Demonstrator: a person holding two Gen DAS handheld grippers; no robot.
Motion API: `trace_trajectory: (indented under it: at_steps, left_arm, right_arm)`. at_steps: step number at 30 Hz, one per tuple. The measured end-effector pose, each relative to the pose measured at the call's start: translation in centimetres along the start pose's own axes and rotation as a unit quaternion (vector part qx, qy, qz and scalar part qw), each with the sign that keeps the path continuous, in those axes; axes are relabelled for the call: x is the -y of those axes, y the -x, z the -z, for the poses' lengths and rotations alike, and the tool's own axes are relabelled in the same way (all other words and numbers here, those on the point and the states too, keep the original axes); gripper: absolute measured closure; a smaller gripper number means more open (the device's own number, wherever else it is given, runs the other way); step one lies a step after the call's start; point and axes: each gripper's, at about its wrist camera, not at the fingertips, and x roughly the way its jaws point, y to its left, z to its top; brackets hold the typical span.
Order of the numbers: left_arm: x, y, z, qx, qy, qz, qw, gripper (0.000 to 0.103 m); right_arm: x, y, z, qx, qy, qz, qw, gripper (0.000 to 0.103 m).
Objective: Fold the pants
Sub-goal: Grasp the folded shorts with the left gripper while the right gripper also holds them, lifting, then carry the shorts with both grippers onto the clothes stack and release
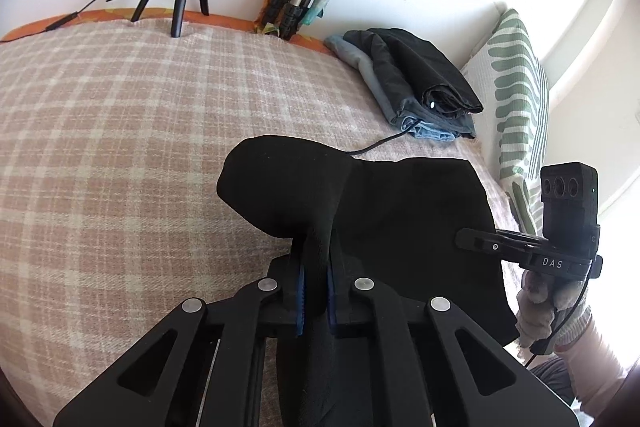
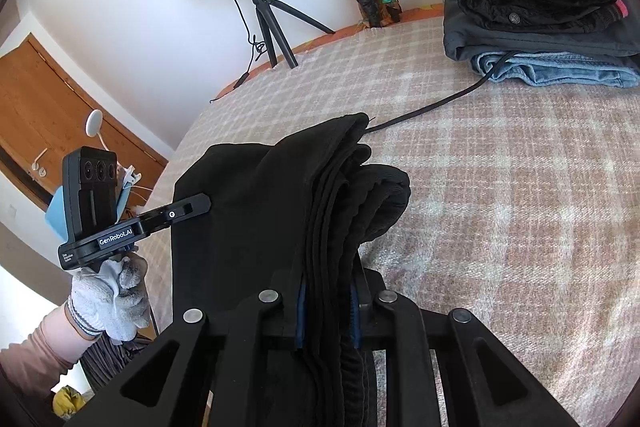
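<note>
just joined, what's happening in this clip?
A person in work gloves holds a handheld gripper in each hand and is folding black pants over a plaid blanket on a bed. The left gripper is clamped on one bunched edge, the right gripper on several stacked layers, so the pants hang between them. A stack of folded pants already sits at the far corner.

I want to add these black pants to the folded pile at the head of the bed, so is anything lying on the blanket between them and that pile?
Only a thin black cable, running across the blanket from the pile toward the black pants that both grippers hold; otherwise nothing visible.
</note>
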Motion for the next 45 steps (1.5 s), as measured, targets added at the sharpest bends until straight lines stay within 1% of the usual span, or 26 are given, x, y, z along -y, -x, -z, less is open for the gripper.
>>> trace_trajectory:
  at_steps: [5, 8, 10, 14, 19, 23, 26, 32, 36, 40, 45]
  left_arm:
    - [1.8, 1.5, -1.5, 0.035, -0.028, 0.003, 0.999, 0.097]
    - [3.1, 2.1, -2.4, 0.05, -0.046, 0.009, 0.9976, 0.097]
    - [4.1, 2.2, -3.1, 0.06, -0.06, 0.009, 0.9964, 0.097]
    - [6.2, 1.8, -5.0, 0.074, -0.072, 0.024, 0.9944, 0.097]
    - [9.1, 1.5, -8.2, 0.096, -0.087, 0.046, 0.9905, 0.097]
    - [11.6, 0.9, -11.3, 0.114, -0.11, 0.052, 0.986, 0.097]
    - [13.4, -0.3, -13.9, 0.122, -0.123, 0.057, 0.9832, 0.097]
    - [16.6, -3.4, -18.5, 0.135, -0.145, 0.071, 0.9777, 0.097]
    - [18.3, -5.8, -20.8, 0.141, -0.157, 0.074, 0.9745, 0.097]
    - [18.7, -8.5, -22.5, 0.141, -0.169, 0.061, 0.9736, 0.097]
    - [18.1, -12.6, -24.9, 0.131, -0.169, 0.032, 0.9763, 0.097]
  right_arm:
    - [-1.1, 2.1, -1.4, 0.038, 0.015, 0.017, 0.999, 0.088]
    - [-1.2, 4.1, -2.1, 0.065, 0.019, 0.025, 0.997, 0.089]
    - [-1.1, 5.5, -2.4, 0.082, 0.025, 0.035, 0.996, 0.089]
    - [-0.9, 7.7, -3.5, 0.111, 0.023, 0.05, 0.992, 0.089]
    - [0.1, 11.3, -5.8, 0.155, 0.022, 0.068, 0.985, 0.089]
    - [1.2, 14.1, -8.0, 0.187, 0.028, 0.089, 0.978, 0.089]
    - [2.4, 15.9, -10.0, 0.203, 0.029, 0.107, 0.973, 0.089]
    - [5.3, 18.3, -14.6, 0.226, 0.026, 0.136, 0.964, 0.089]
    - [7.7, 18.6, -17.8, 0.229, 0.02, 0.152, 0.961, 0.089]
    - [11.1, 17.7, -20.5, 0.221, 0.007, 0.155, 0.963, 0.089]
    - [15.1, 14.5, -23.1, 0.2, 0.002, 0.176, 0.964, 0.089]
